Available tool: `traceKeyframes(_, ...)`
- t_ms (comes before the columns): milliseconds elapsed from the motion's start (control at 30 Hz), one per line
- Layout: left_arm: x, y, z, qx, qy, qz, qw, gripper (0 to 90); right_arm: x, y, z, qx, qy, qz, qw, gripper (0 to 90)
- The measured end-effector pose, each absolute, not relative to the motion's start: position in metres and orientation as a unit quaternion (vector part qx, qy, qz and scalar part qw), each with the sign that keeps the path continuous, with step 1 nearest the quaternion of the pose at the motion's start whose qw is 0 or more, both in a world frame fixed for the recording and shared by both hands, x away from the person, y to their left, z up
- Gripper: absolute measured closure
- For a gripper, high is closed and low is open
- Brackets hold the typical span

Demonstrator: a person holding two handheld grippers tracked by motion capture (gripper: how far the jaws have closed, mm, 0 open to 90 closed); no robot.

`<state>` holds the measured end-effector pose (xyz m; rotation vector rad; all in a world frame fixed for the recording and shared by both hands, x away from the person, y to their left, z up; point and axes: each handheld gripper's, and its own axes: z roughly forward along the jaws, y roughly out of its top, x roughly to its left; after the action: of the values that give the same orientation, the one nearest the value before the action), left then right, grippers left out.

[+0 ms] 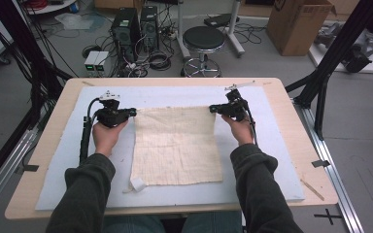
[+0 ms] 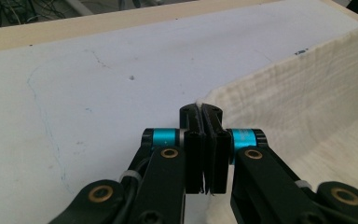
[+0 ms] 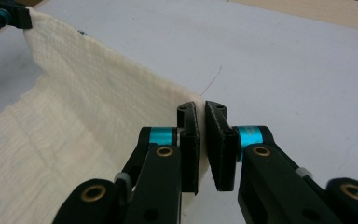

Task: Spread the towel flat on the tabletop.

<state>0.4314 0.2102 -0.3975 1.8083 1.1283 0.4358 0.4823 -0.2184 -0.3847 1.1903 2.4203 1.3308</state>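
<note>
A cream cloth (image 1: 177,145) is spread flat on the white mat (image 1: 267,184) covering the wooden table (image 1: 48,145), its far edge lifted slightly between the two grippers. The far left corner is pinched by the left gripper (image 2: 204,112), whose jaws are pressed together on the fabric. The far right corner is held in the right gripper (image 3: 200,109), with the jaws parted by a narrow gap around the cloth edge
</note>
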Motion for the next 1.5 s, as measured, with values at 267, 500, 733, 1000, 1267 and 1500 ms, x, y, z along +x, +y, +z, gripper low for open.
traceKeyframes(267, 0.414, 0.215, -0.399, 0.732, 0.452, 0.168, 0.481, 87.5, 0.471, -0.220, -0.380, 0.377, 0.801, 0.463, 0.048, 83.9)
traceKeyframes(500, 0.401, 0.217, -0.398, 0.737, 0.441, 0.164, 0.485, 87.5, 0.460, -0.222, -0.376, 0.356, 0.809, 0.467, 0.038, 83.9)
traceKeyframes(733, 0.389, 0.216, -0.396, 0.745, 0.427, 0.161, 0.487, 87.5, 0.448, -0.231, -0.378, 0.354, 0.807, 0.473, 0.024, 83.9)
traceKeyframes(1000, 0.372, 0.212, -0.393, 0.761, 0.405, 0.161, 0.481, 87.5, 0.433, -0.234, -0.376, 0.337, 0.806, 0.486, 0.021, 83.9)
traceKeyframes(1267, 0.352, 0.217, -0.397, 0.764, 0.395, 0.155, 0.487, 87.5, 0.416, -0.232, -0.369, 0.310, 0.814, 0.491, 0.018, 83.9)
traceKeyframes(1500, 0.337, 0.219, -0.399, 0.771, 0.383, 0.155, 0.485, 87.5, 0.404, -0.230, -0.364, 0.294, 0.826, 0.480, 0.028, 83.9)
